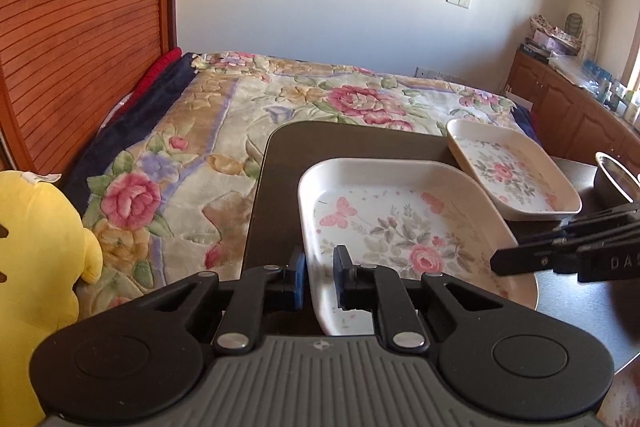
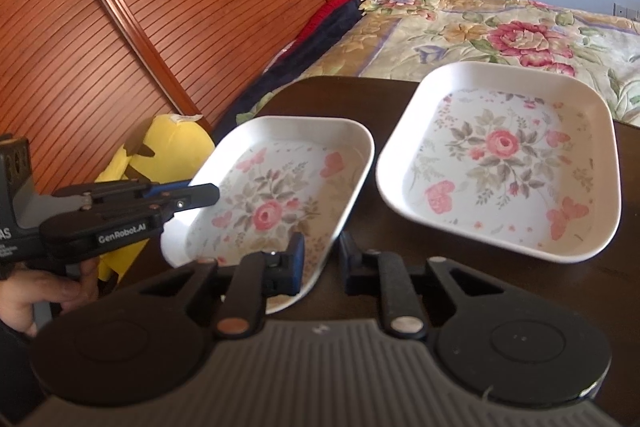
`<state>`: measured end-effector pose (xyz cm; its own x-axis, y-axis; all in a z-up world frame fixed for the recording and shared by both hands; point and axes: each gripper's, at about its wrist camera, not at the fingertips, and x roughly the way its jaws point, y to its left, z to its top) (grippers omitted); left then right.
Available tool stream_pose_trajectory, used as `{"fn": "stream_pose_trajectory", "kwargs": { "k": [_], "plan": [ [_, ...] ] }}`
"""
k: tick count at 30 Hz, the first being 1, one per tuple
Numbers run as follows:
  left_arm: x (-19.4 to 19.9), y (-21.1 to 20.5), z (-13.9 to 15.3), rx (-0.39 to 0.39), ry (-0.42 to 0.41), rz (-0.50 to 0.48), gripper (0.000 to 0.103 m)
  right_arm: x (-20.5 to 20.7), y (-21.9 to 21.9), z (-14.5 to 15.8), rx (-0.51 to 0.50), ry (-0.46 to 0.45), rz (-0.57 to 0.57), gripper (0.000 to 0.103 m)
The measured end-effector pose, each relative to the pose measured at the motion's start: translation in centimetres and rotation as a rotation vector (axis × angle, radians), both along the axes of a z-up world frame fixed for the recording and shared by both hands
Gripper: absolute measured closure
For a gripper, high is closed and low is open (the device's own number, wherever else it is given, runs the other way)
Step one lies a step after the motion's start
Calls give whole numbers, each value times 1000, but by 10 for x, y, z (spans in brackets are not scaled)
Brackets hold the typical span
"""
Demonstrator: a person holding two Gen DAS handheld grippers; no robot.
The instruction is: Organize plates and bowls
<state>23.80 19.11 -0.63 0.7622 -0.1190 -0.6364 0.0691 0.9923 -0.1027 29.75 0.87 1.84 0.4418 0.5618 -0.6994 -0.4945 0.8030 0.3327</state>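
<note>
My left gripper (image 1: pixel 320 277) had its blue-padded fingers pinched on the near left rim of the closer white rectangular melamine plate with the pink rose and butterfly print (image 1: pixel 400 227), one pad outside the wall and one inside. My right gripper (image 2: pixel 322 261) was clamped on the same plate's opposite rim, near its right front corner, one finger over the printed floor and the other outside the wall. From the right wrist view I could see the left gripper's jaws closed over the plate's left edge, with the person's hand (image 2: pixel 44 291) wrapped around its handle.

The plate sat on the dark brown table (image 1: pixel 280 187), close to its near edge. A second white rectangular plate with the same rose print (image 2: pixel 504 163) lay just beside it, farther back and to the right, apart from it. A shiny metal bowl (image 1: pixel 616 179) stood at the table's right side. Beyond were the bed with a floral quilt (image 1: pixel 280 95) and a yellow plush toy (image 1: pixel 36 267).
</note>
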Motion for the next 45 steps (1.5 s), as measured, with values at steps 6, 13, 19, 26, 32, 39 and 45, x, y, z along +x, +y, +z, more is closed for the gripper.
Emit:
{"fn": "stream_pose_trajectory", "kwargs": {
  "k": [6,13,19,26,32,39,45],
  "plan": [
    [-15,-7,12,-7,-22,-12,87,-10,-7,5,-3,-10,16,83],
    [-37,-18,24,2,-45,-21,87,-21,-14,14,12,-33,7,83],
    [-58,-30,37,10,-68,-36,87,-40,-23,26,23,-62,14,83],
    [-81,-58,53,23,-101,-75,87,-64,-47,40,29,-97,-4,83],
    [-100,-85,59,10,-121,-109,87,-86,-75,49,38,-124,-32,83],
    [-124,-113,66,-8,-139,-163,87,-113,-107,56,36,-150,-75,83],
    [-148,-125,68,-25,-149,-191,87,-131,-125,57,53,-154,-90,83]
  ]
}}
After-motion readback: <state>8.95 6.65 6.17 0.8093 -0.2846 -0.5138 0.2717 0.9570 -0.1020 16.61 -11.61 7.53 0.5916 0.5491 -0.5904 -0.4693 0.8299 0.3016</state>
